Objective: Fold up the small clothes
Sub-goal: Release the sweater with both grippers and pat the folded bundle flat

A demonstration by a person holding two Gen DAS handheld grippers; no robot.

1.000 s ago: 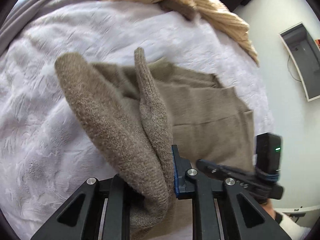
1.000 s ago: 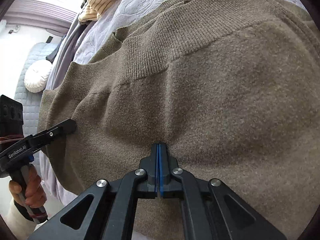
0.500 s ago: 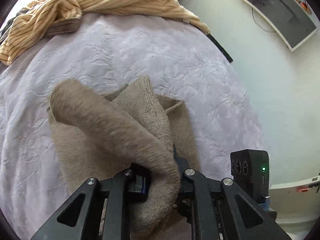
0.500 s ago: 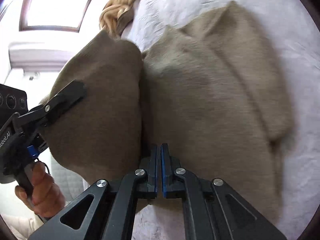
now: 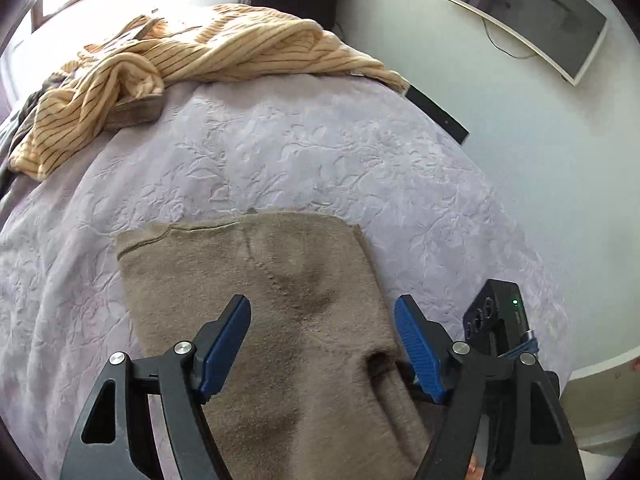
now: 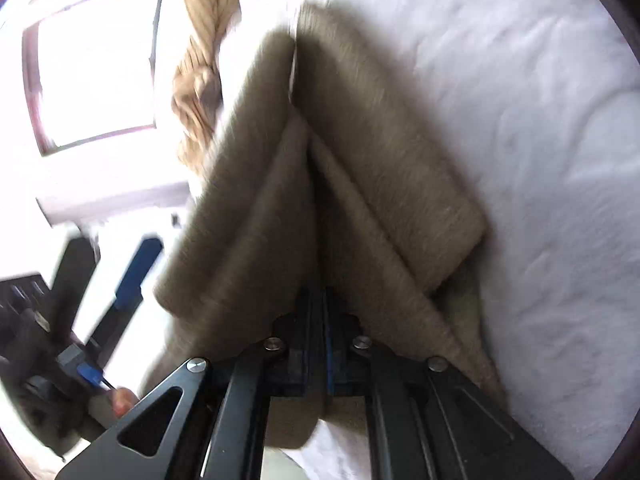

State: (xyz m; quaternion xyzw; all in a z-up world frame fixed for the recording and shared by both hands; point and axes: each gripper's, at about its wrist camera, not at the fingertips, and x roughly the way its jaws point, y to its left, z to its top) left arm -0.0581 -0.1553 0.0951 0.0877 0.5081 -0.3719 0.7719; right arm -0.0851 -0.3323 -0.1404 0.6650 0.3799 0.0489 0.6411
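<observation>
A brown knit sweater [image 5: 280,280] lies folded on the lilac bedspread [image 5: 320,140]. Just above it my left gripper [image 5: 322,304] hangs with its jaws opening wide, blue pads apart and nothing between them. In the blurred right wrist view the sweater [image 6: 380,160] rises in a tented fold over my right gripper [image 6: 318,316]. Its jaws are opening to a narrow gap, with knit draped across the tips and a flap hanging between the fingers. The right gripper's black body [image 5: 496,328] shows at the sweater's right edge. A blue pad [image 6: 136,272] of the left gripper is seen at the left.
A crumpled beige striped garment [image 5: 160,72] lies at the far end of the bed. The bed's edge curves off to the right toward a white wall with a mounted screen [image 5: 528,12]. A bright window [image 6: 92,68] is behind. A person's fingertip [image 6: 120,398] grips the left handle.
The left gripper carried the sweater's fold across, let it go and opened wide; the sweater now lies flat in a rectangle. The right gripper's pads have parted slightly and it swung over.
</observation>
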